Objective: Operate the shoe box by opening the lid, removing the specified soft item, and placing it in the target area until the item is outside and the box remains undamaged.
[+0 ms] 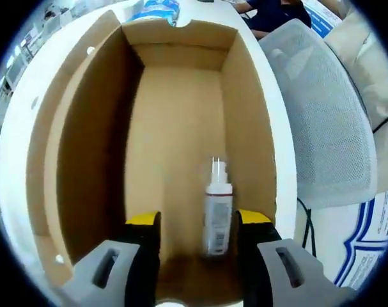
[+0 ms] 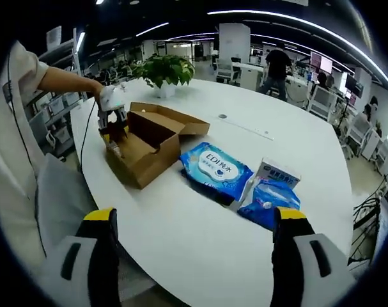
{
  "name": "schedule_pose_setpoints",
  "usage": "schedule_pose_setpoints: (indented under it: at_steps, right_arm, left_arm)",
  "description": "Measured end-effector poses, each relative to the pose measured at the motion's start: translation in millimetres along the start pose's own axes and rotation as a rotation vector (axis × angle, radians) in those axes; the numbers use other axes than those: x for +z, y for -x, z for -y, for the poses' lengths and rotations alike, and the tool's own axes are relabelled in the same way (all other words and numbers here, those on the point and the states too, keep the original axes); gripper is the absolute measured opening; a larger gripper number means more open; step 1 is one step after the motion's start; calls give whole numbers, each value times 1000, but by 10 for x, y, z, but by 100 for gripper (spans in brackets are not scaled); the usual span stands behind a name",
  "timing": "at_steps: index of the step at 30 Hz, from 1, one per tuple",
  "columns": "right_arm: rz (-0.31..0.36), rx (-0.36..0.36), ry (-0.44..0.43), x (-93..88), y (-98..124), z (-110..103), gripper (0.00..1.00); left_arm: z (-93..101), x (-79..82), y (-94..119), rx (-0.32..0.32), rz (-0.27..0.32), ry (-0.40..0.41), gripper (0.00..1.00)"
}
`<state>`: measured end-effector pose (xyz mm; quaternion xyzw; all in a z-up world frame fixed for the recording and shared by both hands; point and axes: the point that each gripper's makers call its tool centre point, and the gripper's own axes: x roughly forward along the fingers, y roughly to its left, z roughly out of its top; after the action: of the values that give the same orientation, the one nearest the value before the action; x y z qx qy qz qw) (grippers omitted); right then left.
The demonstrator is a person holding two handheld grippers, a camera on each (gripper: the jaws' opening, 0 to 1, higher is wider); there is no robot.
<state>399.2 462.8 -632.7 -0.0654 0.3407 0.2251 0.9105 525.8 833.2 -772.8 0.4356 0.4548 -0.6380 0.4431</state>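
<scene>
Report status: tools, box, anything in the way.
Left tool open, inside box, astride bottle. Right tool open, above table. Lid open. Blue packs beside box.

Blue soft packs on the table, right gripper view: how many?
2. A large blue wipes pack lies beside the open shoe box; a smaller blue pack lies right of it, below a small white carton.

- White round table spans the frame's middle.
- Open cardboard shoe box, centre left.
- Blue wipes pack, centre.
- Potted plant, upper left.
</scene>
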Motion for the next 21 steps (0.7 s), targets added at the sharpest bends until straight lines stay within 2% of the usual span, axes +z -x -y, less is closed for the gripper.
schedule_pose_setpoints:
  at_steps: [10, 21]
  right_arm:
    - [2, -11, -16, 24, -33, 16, 96]
    - [-4, -1, -9, 49, -129, 3, 94]
  left_arm:
    - [-28, -37, -119, -30, -7, -16, 47]
    - [-40, -46, -167, -2, 23, 3, 47]
